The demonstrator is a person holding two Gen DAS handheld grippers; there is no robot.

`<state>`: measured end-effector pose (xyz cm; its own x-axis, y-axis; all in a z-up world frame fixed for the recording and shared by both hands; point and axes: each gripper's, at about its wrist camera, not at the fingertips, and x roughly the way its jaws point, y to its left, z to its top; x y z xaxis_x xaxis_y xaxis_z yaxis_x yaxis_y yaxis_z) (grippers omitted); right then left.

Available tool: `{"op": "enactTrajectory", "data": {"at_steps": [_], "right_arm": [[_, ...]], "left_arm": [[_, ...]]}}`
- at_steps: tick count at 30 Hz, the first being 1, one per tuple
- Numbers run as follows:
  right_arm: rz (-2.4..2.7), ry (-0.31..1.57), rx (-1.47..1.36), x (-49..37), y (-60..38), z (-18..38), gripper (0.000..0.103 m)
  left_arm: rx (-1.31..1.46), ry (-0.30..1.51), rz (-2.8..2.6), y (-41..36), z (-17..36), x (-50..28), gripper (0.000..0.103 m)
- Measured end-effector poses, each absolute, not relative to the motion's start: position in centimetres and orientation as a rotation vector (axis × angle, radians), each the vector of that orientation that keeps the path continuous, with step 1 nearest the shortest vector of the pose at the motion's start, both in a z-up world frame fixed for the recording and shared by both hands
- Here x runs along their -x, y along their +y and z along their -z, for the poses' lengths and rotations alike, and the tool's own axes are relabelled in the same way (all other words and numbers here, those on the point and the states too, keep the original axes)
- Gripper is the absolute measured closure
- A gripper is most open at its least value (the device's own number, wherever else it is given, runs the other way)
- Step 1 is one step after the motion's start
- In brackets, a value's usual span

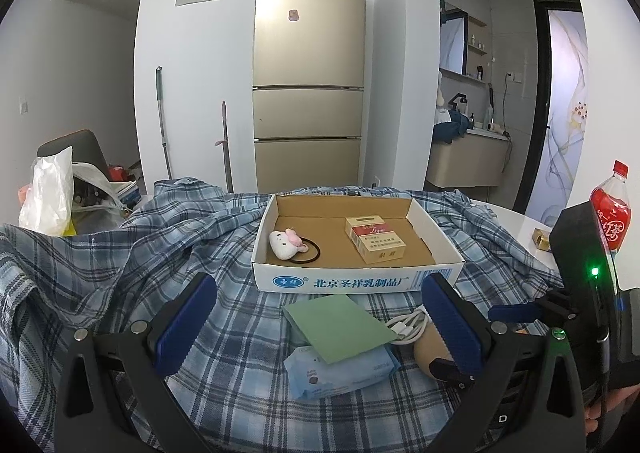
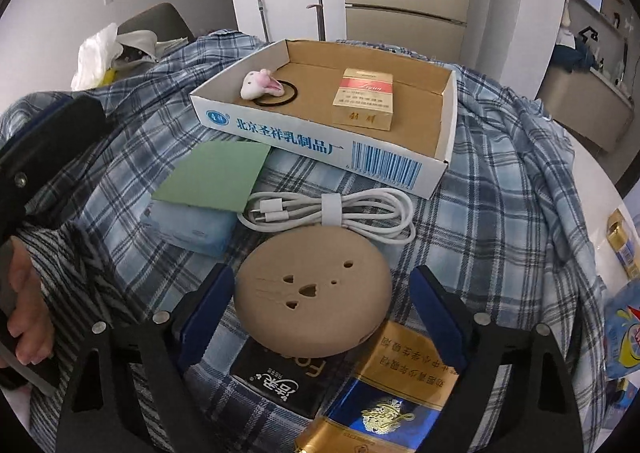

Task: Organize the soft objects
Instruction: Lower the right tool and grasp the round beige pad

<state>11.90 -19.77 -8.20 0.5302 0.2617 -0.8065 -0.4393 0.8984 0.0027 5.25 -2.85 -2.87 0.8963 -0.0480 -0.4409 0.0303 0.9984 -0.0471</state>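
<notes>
My right gripper (image 2: 320, 313) stands wide, its blue pads either side of the tan round cushion (image 2: 314, 293); beyond it lies the white cable (image 2: 332, 211), then the cardboard tray (image 2: 320, 141).

Soft, even daylight is filling both views; glare is blooming on the fridge door (image 1: 308, 13), fisheye edges are bending and darkening.

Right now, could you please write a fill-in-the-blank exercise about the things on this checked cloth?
1. The cardboard tray holds a plush hair tie and a ____ pack.
2. The white cable lies between the tray and the round ____ squishy toy.
3. The green paper rests on a light ____ tissue pack.

Missing words: cigarette; beige; blue
</notes>
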Motion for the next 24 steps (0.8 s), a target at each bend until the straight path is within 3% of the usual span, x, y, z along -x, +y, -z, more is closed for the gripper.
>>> {"op": "enactTrajectory", "data": {"at_steps": [12,24], "right_arm": [[-0.412,0.957,0.310,-12.0,-18.2,8.8,0.021],[-0.435,0.901,0.237,-11.6,-19.4,7.8,0.024]], "left_arm": [[0.092,0.497,0.042,-1.9,3.2,-6.0,0.000],[0.079,0.492,0.059,-2.2,3.3,-5.8,0.000]]}}
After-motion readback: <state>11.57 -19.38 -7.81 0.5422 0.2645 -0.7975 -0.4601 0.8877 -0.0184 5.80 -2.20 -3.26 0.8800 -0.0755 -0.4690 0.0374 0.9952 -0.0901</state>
